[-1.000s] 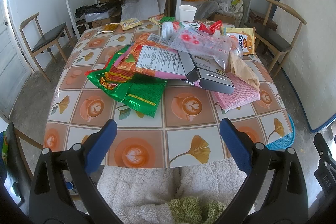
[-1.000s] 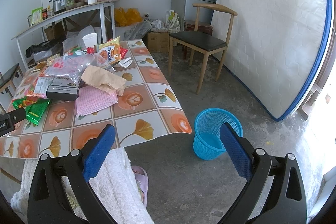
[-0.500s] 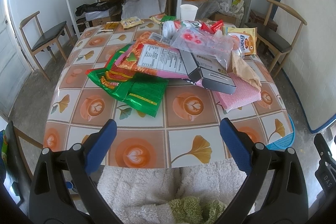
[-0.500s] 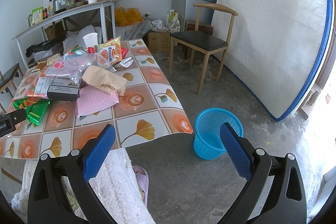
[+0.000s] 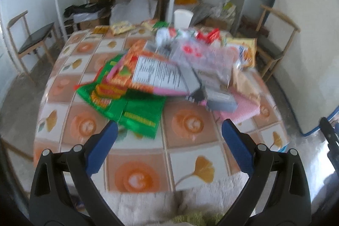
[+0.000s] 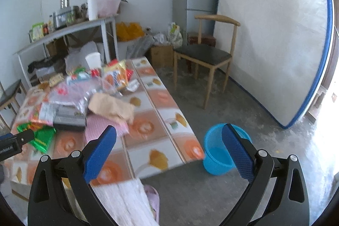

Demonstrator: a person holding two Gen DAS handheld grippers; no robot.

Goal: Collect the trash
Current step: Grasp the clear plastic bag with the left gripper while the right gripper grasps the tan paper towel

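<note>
Left gripper (image 5: 168, 130) gapes wide and empty above the near edge of the surface (image 5: 135, 175). Just beyond it lies the trash heap: green wrapper (image 5: 135, 111), orange packet (image 5: 148, 71), grey box (image 5: 218, 96). Right gripper (image 6: 169, 137), equally wide and empty, hangs over the surface's right edge, blue bin (image 6: 220, 154) on the floor beside.

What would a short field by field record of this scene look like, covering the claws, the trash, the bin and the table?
left claw: open, empty, over the near table edge
right claw: open, empty
trash pile: wrappers, a dark box and a pink cloth heaped on the table
green wrapper: nearest the left claw, flat on the table
bin: blue basket on the floor beside the table corner
table: tiled pattern cloth
</note>
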